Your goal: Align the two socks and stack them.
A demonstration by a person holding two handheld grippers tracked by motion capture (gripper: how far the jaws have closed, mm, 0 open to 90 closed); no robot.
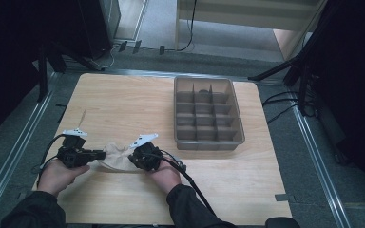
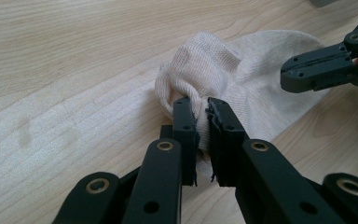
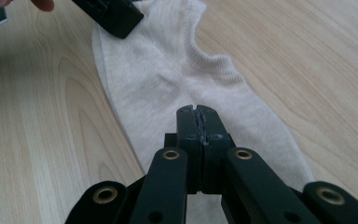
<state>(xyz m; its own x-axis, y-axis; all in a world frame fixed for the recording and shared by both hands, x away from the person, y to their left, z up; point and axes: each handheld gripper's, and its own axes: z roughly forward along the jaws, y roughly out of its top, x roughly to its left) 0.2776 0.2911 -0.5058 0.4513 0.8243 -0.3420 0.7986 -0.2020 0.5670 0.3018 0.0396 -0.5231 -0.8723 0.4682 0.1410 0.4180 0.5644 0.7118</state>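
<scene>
Where clamped: sock (image 2: 223,65) in left hand-held gripper (image 2: 203,122)

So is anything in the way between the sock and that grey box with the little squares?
Nothing visible is. The sock lies between both hand-held grippers, and bare table stretches to the divided tray.

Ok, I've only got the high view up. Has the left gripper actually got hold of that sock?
Observer: Yes, the left gripper is shut on a bunched fold of the beige ankle sock.
Operator: And the right one?
Observer: The right gripper is shut above the sock's flat part; no fabric shows between its fingers.
Operator: Is the sock lying flat?
Observer: It's puckered up at the left gripper; the rest lies flat on the wooden table.
</scene>
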